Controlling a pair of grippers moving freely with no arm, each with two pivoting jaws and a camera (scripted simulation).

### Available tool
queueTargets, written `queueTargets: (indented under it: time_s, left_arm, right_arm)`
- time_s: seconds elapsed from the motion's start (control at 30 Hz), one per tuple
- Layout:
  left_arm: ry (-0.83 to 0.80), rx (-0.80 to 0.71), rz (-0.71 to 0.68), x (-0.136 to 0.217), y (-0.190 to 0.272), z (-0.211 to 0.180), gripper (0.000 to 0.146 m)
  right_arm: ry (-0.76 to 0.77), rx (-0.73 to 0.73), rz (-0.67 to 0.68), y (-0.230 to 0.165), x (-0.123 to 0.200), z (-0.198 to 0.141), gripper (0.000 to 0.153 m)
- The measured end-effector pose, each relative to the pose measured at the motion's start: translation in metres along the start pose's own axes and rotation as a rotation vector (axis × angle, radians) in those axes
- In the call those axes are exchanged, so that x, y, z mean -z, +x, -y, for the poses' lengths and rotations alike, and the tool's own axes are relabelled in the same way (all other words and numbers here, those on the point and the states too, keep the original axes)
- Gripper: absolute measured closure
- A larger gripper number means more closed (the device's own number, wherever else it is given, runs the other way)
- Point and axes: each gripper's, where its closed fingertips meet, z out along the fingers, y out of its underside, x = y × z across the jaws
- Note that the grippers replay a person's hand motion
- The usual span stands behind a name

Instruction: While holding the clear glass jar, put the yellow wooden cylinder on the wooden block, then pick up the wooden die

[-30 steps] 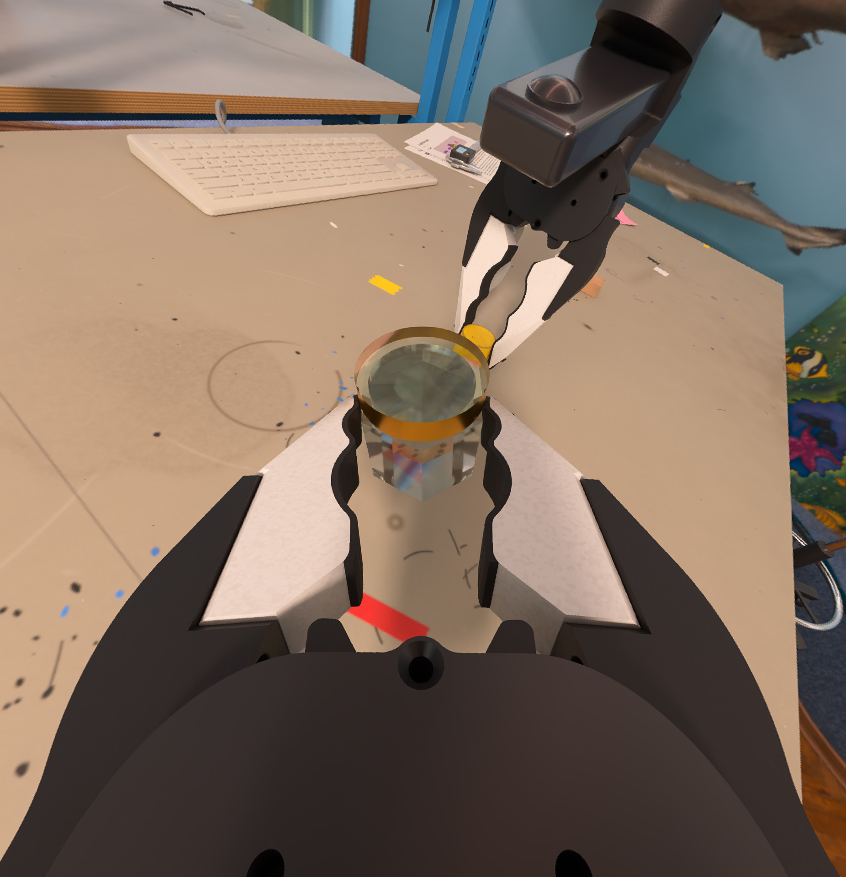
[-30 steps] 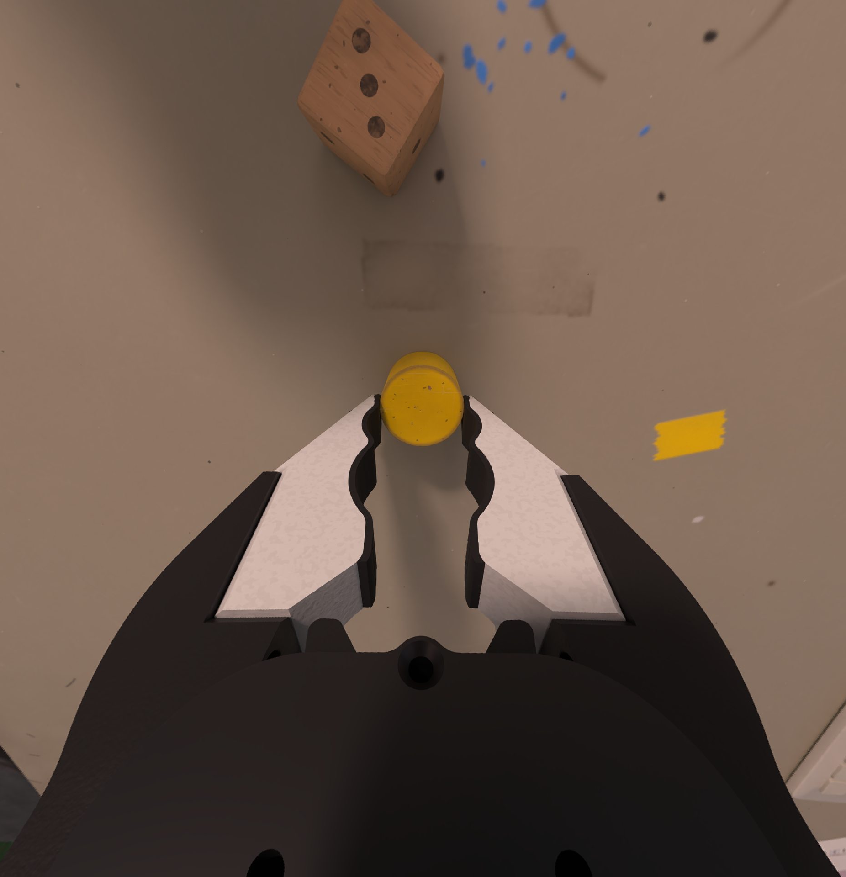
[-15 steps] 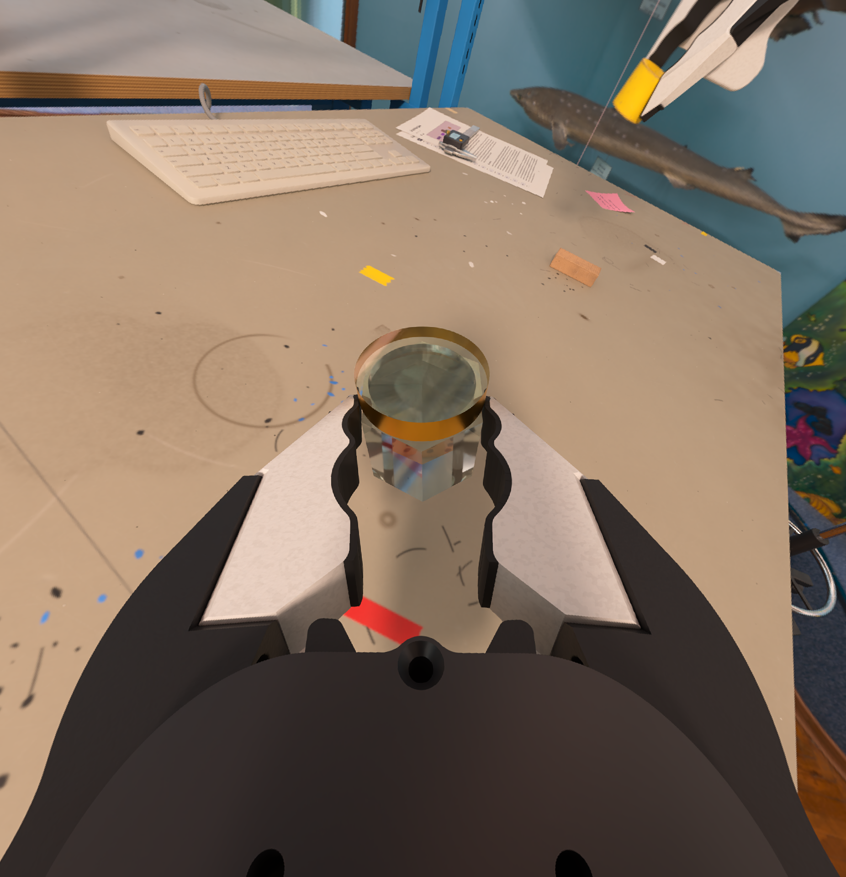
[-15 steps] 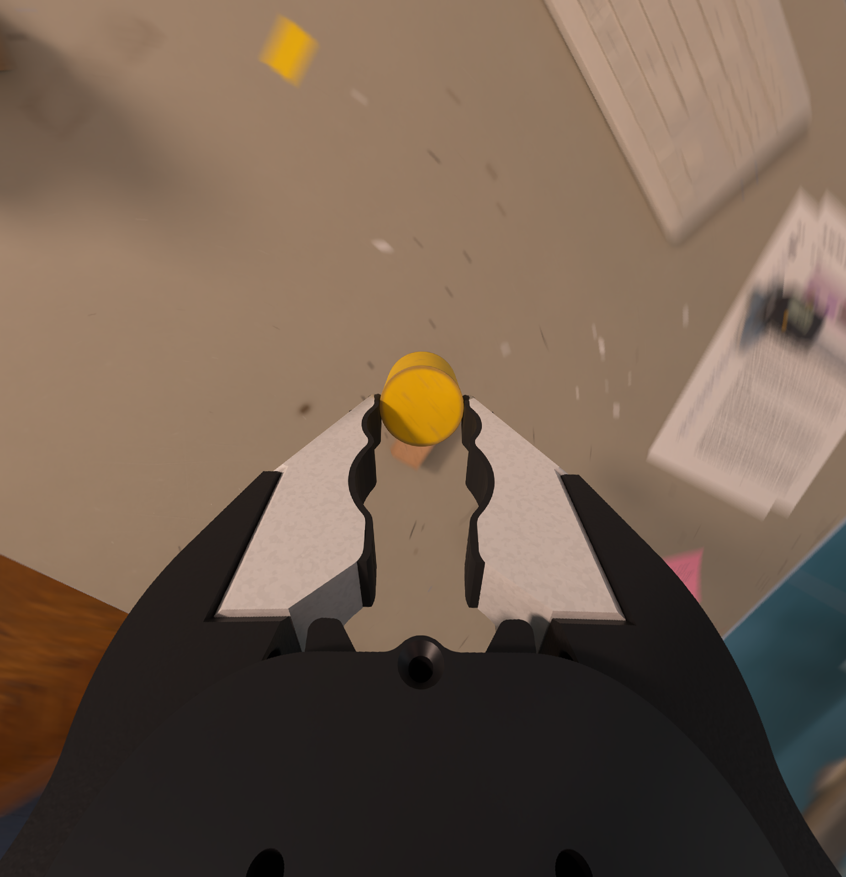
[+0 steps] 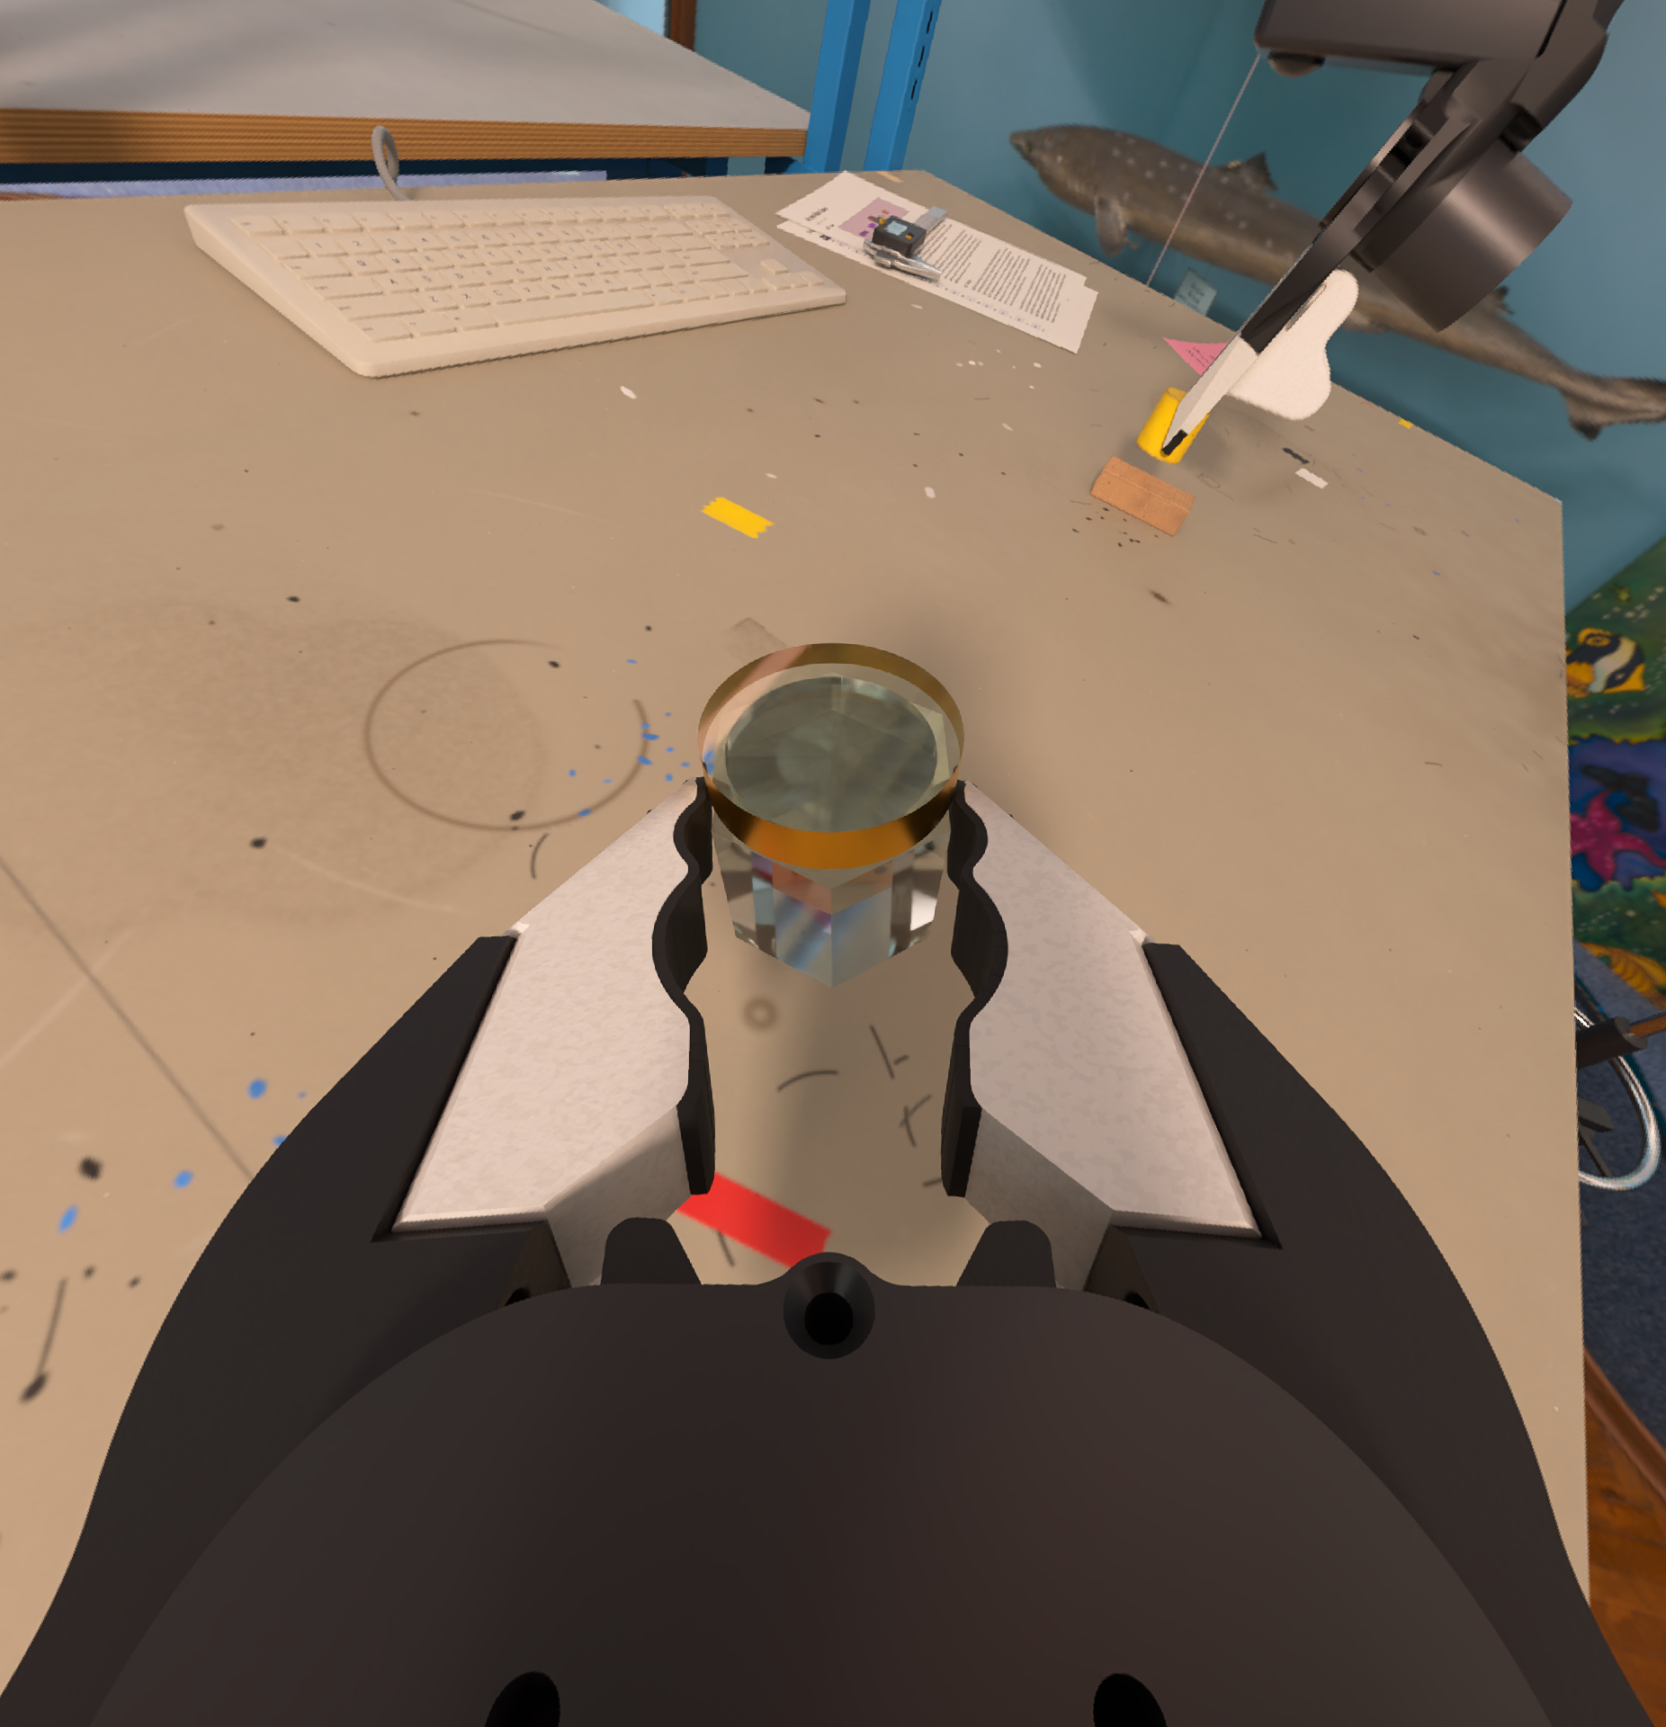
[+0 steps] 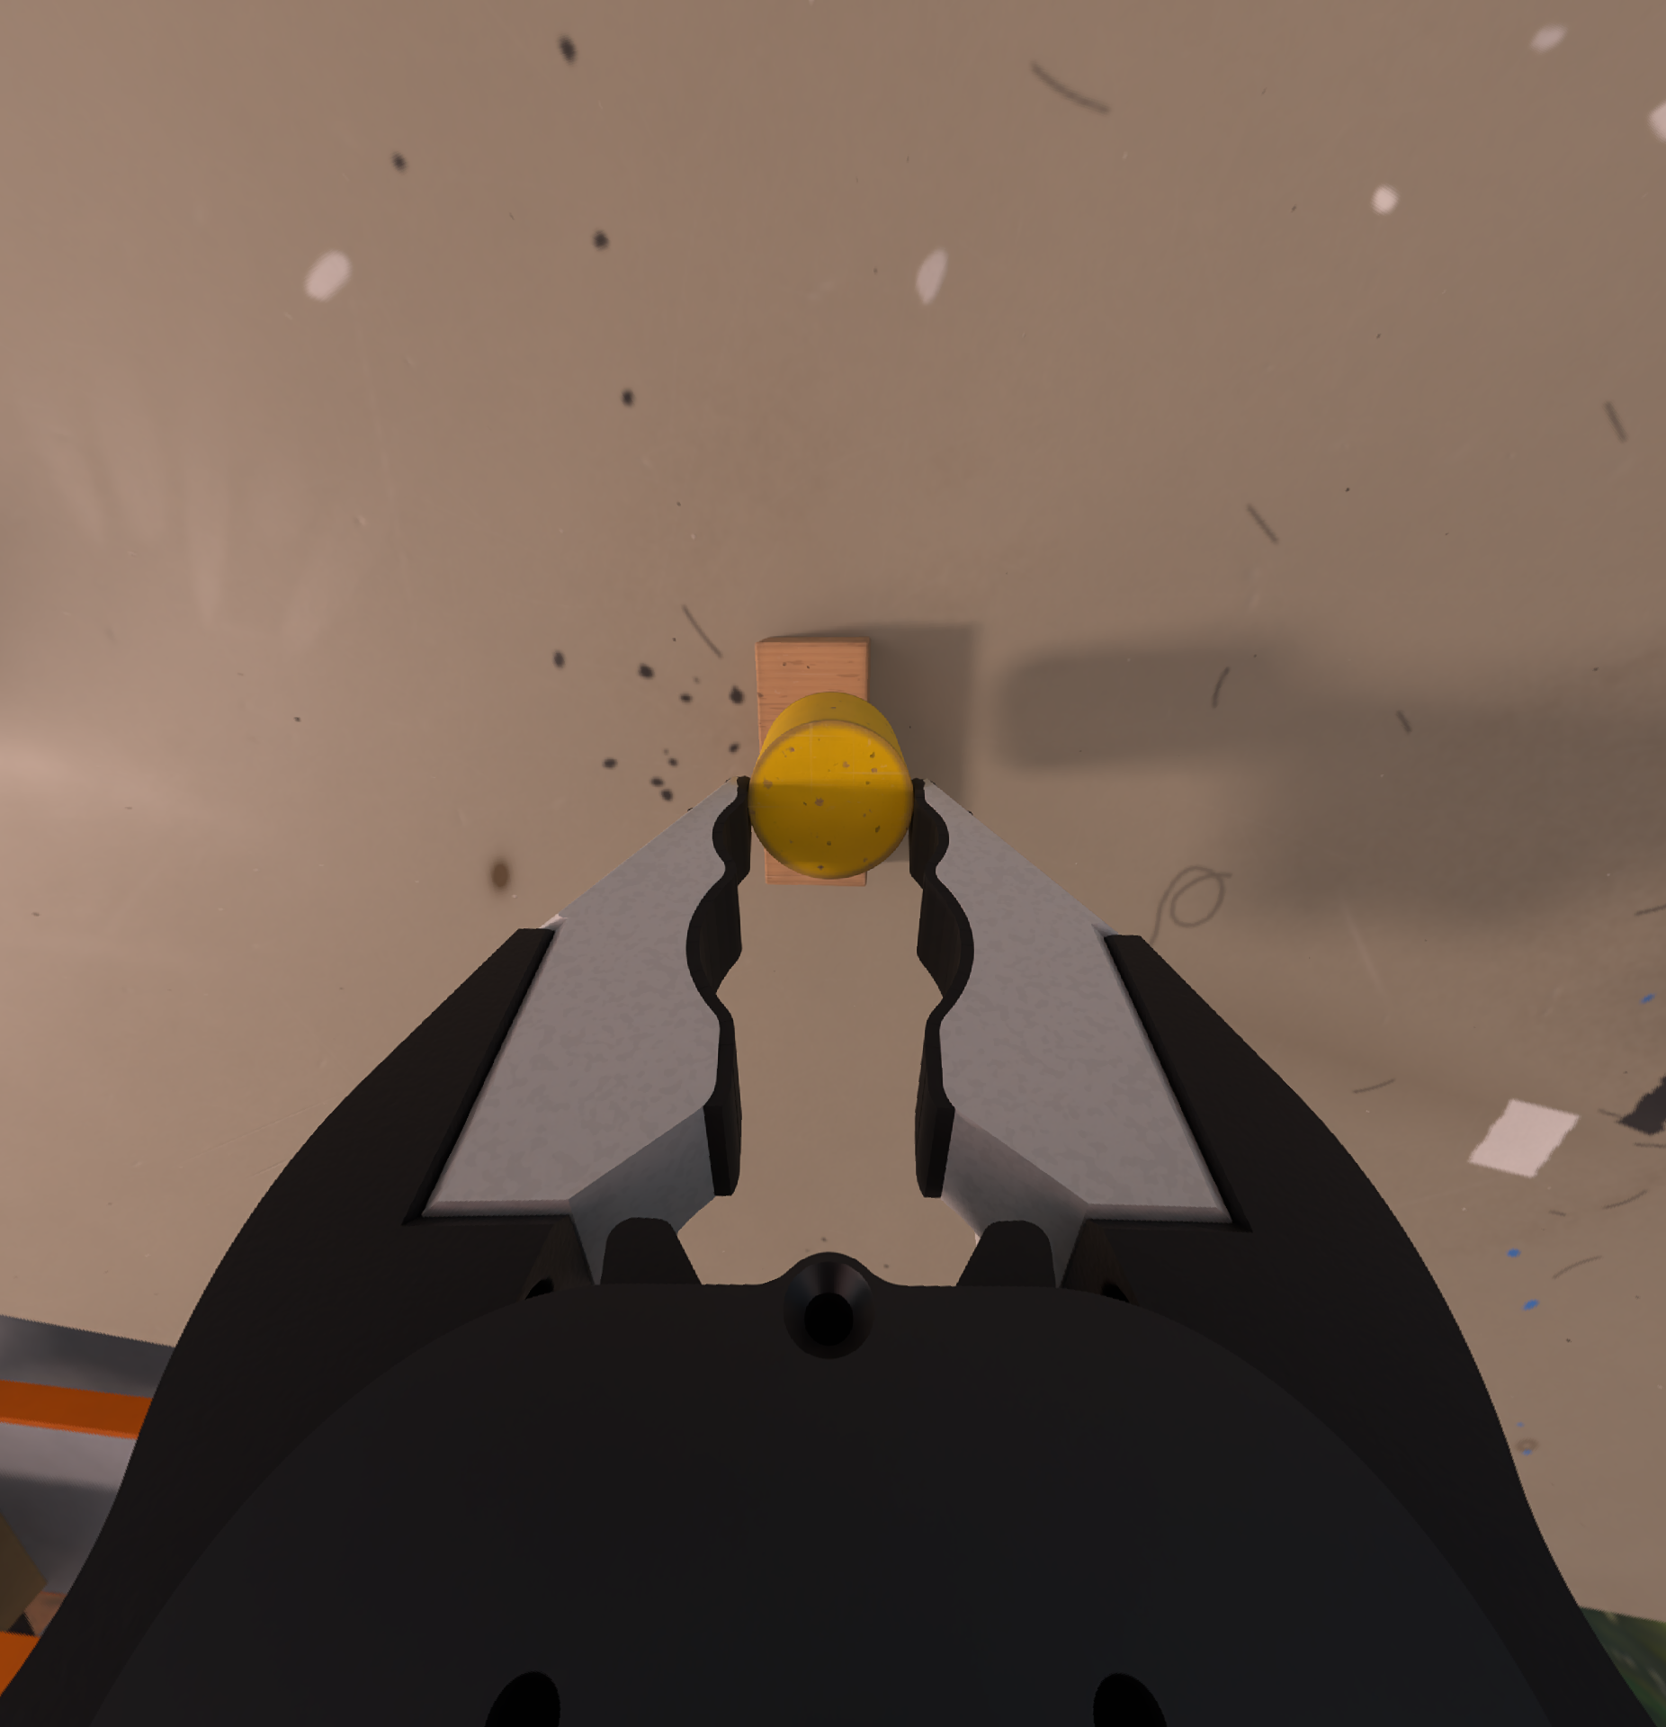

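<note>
Currently left tool (image 5: 827, 878) grips clear glass jar (image 5: 829, 822); right tool (image 6: 827, 813) clamps yellow wooden cylinder (image 6: 827, 794) above wooden block (image 6: 811, 665); placement and die pickup remain.

Yellow, dark-speckled cylinder (image 6: 827, 802); pale tan wooden block (image 6: 811, 665); clear jar (image 5: 827, 822) with amber rim; beige, black-flecked table (image 5: 250, 523).

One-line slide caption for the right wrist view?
Right hand-held gripper holds the yellow wooden cylinder directly above the wooden block.
</note>
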Motion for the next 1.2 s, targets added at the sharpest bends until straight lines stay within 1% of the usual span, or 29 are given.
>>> queueTargets:
  time_s: [0.2, 0.27, 0.3, 0.33, 0.43, 0.47, 0.5, 0.57, 0.63, 0.7, 0.8, 0.9, 0.97, 1.03, 1.2]
  left_arm:
    - [-0.012, 0.002, -0.001, 0.000, -0.001, -0.002, 0.095]
    - [-0.013, -0.001, 0.003, 0.000, -0.001, -0.002, 0.095]
    - [-0.014, -0.002, 0.008, 0.000, -0.001, -0.002, 0.095]
    - [-0.016, -0.006, 0.016, 0.000, -0.002, -0.002, 0.095]
    - [-0.016, -0.026, 0.057, 0.000, -0.006, -0.001, 0.095]
    - [-0.017, -0.032, 0.073, 0.000, -0.007, -0.001, 0.095]
    - [-0.017, -0.035, 0.089, 0.001, -0.009, -0.001, 0.095]
    - [-0.010, -0.034, 0.104, 0.001, -0.010, 0.001, 0.095]
    - [-0.006, -0.030, 0.108, 0.002, -0.011, 0.002, 0.095]
    - [-0.011, -0.036, 0.105, 0.002, -0.010, 0.001, 0.095]
    - [-0.022, -0.038, 0.095, 0.002, -0.010, 0.000, 0.095]
    - [-0.004, -0.034, 0.087, 0.005, -0.010, 0.003, 0.095]
    - [0.025, -0.024, 0.083, 0.009, -0.012, 0.007, 0.095]
    - [0.058, 0.007, 0.071, 0.014, -0.013, 0.012, 0.095]
    - [0.121, 0.068, 0.024, 0.022, -0.014, 0.022, 0.095]
  right_arm:
    - [-0.056, 0.024, 0.000, -0.003, -0.012, -0.009, 0.118]
    - [-0.032, 0.040, -0.048, 0.002, -0.003, -0.005, 0.075]
    - [0.000, 0.050, -0.075, 0.005, 0.007, 0.001, 0.066]
    - [0.051, 0.054, -0.110, 0.009, 0.023, 0.009, 0.061]
    - [0.246, 0.050, -0.242, 0.012, 0.082, 0.036, 0.057]
    - [0.291, 0.075, -0.247, 0.000, 0.098, 0.043, 0.056]
    - [0.312, 0.129, -0.223, -0.018, 0.108, 0.048, 0.056]
    - [0.303, 0.284, -0.134, -0.070, 0.114, 0.052, 0.051]
    - [0.290, 0.440, -0.062, -0.126, 0.105, 0.053, 0.047]
    - [0.278, 0.552, -0.001, -0.181, 0.084, 0.051, 0.046]
    - [0.252, 0.646, 0.062, -0.251, 0.038, 0.048, 0.047]
    - [0.213, 0.711, 0.099, -0.303, -0.002, 0.042, 0.047]
    - [0.178, 0.753, 0.102, -0.325, -0.023, 0.039, 0.049]
    - [0.144, 0.760, 0.109, -0.339, -0.037, 0.037, 0.053]
    - [0.092, 0.750, 0.168, -0.357, -0.056, 0.034, 0.065]
